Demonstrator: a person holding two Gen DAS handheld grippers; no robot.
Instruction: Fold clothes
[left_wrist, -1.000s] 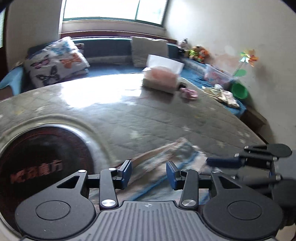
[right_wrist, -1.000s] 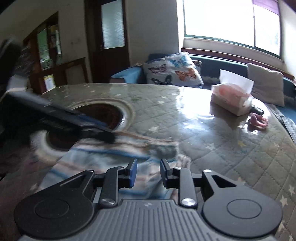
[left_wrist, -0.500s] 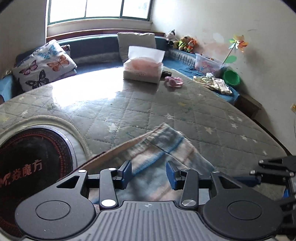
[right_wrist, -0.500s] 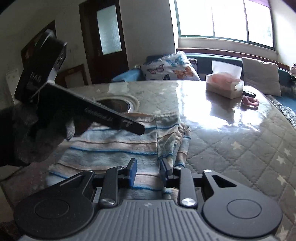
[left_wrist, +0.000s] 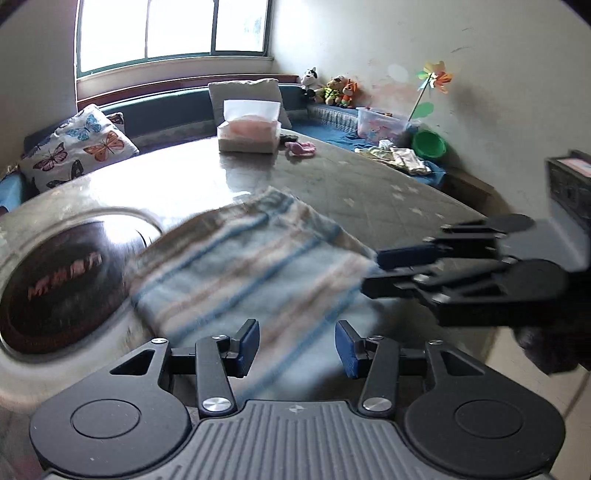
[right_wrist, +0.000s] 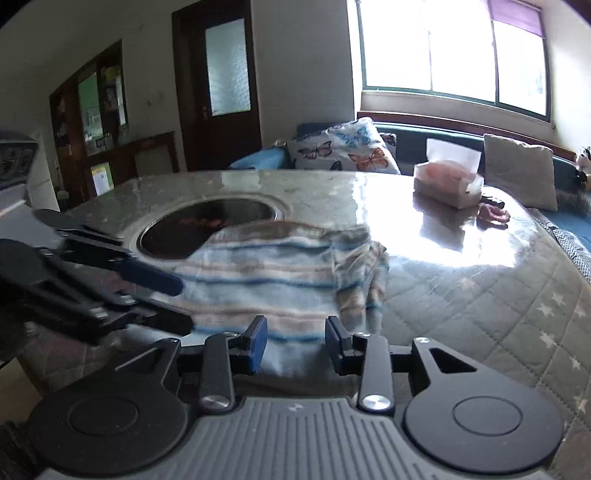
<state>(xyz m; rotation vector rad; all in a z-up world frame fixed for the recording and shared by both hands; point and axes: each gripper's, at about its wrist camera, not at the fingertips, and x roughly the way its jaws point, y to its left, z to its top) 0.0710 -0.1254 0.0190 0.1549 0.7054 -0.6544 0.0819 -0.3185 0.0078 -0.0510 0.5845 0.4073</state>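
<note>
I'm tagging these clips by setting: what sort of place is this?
Likely a home living room: a cushioned window bench with a butterfly pillow, stuffed toys, and a tissue box on the quilted table.

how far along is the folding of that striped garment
Partly done: the striped garment lies on the table doubled over, with layers bunched at one edge. Nothing is gripped now: the left gripper is open, and the right gripper is opening, with cloth in front of both. What is left looks like neatening the bunched edge and probably another fold.
</note>
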